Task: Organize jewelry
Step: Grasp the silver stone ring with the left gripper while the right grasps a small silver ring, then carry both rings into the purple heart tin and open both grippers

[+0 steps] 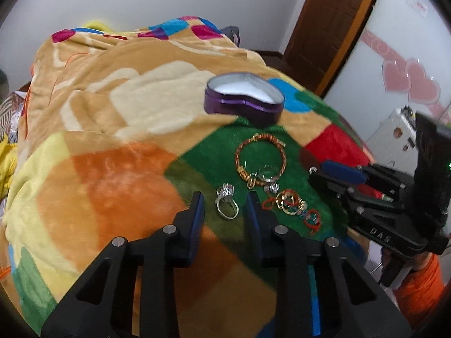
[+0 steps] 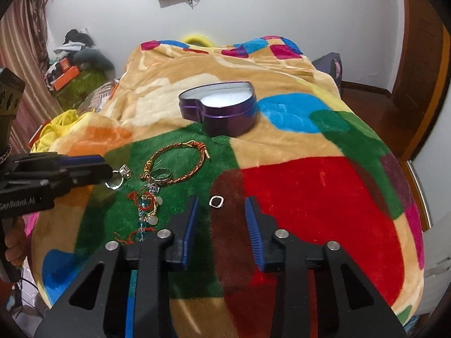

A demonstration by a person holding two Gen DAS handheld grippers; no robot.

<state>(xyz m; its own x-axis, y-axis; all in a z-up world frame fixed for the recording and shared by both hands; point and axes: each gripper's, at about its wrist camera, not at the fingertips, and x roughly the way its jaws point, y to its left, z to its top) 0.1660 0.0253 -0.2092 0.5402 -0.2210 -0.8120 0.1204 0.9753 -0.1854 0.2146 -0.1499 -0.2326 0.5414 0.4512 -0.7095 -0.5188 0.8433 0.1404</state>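
1. Left gripper [image 1: 225, 200]: fingertips in view, body cut off by the lower edge of the left wrist view.
2. Right gripper [image 2: 221, 204]: likewise cut at the lower edge of its own view.
3. Beaded red cord [image 2: 141, 214]: strands tangled, separate pieces indistinguishable; its near end hidden behind the right gripper's finger.
4. Hand [image 2: 14, 249]: mostly hidden behind the gripper handle, cut by the left edge.
5. Blanket [image 1: 112, 169]: pattern motion-blurred.
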